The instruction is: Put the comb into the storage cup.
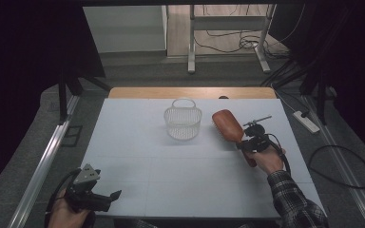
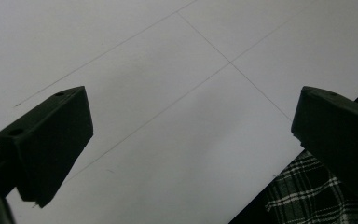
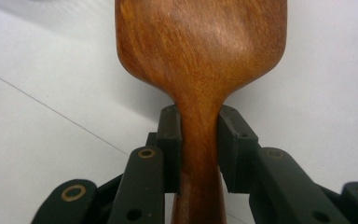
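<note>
Right gripper view shows the right gripper [image 3: 200,149] clamped on the neck of a stiff, smooth brown wooden paddle hairbrush [image 3: 200,51], beside the white mesh basket [image 1: 183,123]; left gripper [image 2: 191,135] jaws apart.

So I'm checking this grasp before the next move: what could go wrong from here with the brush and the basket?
1. The right gripper clamps the wooden hairbrush only at its narrow neck; the smooth wood and the heavy head beyond the pads could let it pivot or slip.
2. The white basket stands close beside the brush head and looks light, with its handle raised; a swing towards it might knock or tip it.
3. The left gripper sits open at the near table edge, too far off to steady the basket.
</note>
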Demonstrator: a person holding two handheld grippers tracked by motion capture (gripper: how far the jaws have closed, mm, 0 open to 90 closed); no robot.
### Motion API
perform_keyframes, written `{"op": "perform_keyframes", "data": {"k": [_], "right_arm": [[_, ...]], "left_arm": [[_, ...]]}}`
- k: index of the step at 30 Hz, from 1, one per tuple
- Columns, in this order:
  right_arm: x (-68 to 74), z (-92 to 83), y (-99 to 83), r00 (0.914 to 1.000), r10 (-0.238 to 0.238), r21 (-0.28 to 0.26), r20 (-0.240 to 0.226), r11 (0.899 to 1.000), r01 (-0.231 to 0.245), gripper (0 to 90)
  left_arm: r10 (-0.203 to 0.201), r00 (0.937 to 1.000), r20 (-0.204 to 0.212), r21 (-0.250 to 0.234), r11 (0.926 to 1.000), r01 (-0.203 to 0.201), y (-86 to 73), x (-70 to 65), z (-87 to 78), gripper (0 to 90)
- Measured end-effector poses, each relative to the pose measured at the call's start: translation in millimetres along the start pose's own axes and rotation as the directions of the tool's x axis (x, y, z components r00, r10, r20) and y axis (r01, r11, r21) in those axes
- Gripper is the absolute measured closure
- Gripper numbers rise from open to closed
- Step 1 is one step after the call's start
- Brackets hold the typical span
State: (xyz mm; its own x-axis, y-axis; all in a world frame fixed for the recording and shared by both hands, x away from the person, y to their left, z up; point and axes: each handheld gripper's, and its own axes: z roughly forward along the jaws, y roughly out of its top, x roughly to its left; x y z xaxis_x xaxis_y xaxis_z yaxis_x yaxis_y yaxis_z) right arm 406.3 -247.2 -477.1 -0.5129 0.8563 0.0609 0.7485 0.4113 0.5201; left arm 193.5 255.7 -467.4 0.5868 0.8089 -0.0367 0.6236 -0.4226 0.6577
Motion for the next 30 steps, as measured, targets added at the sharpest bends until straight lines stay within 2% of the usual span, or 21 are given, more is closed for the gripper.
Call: {"op": "perform_keyframes", "data": {"k": [3,4,7,12,17,21,25,30], "right_arm": [[2.1,-4.3,-0.2,1.0000,-0.007,-0.029,0.005,1.000,0.007,72.1],[3.6,-8.3,-0.5,0.9999,-0.011,-0.054,-0.001,0.998,0.011,72.1],[5.3,-13.1,-1.1,0.9999,-0.016,-0.079,-0.004,0.997,0.016,72.2],[8.0,-22.5,-2.6,0.9997,-0.021,-0.118,-0.012,0.993,0.019,72.2],[9.3,-29.8,-4.8,0.9997,-0.024,-0.144,-0.008,0.989,0.023,72.2],[10.2,-36.1,-6.9,0.9994,-0.034,-0.167,-0.008,0.985,0.032,72.1],[11.7,-42.4,-8.9,0.9990,-0.043,-0.192,-0.012,0.981,0.040,72.1],[15.7,-49.0,-12.4,0.9984,-0.054,-0.213,-0.018,0.976,0.049,72.1]], "left_arm": [[-0.015,0.9998,0.009,0.001,0.9999,0.015,0.9,1.3,0.5,0.0],[-0.021,0.9996,0.018,-0.010,0.9997,0.021,1.6,1.7,0.3,0.0],[-0.029,0.9987,0.042,-0.036,0.9989,0.031,4.2,2.2,0.7,0.0],[-0.021,0.9938,0.109,-0.051,0.9983,0.027,11.8,1.4,5.4,0.0],[-0.018,0.9898,0.141,-0.077,0.9966,0.029,17.8,-0.4,10.2,0.0],[0.001,0.9858,0.168,-0.084,0.9964,0.013,23.6,-3.2,18.3,0.0],[0.020,0.9842,0.176,-0.091,0.9959,-0.004,30.5,-6.1,24.1,0.0],[0.029,0.9821,0.186,-0.119,0.9928,-0.006,41.3,-6.9,27.6,0.0]]}}
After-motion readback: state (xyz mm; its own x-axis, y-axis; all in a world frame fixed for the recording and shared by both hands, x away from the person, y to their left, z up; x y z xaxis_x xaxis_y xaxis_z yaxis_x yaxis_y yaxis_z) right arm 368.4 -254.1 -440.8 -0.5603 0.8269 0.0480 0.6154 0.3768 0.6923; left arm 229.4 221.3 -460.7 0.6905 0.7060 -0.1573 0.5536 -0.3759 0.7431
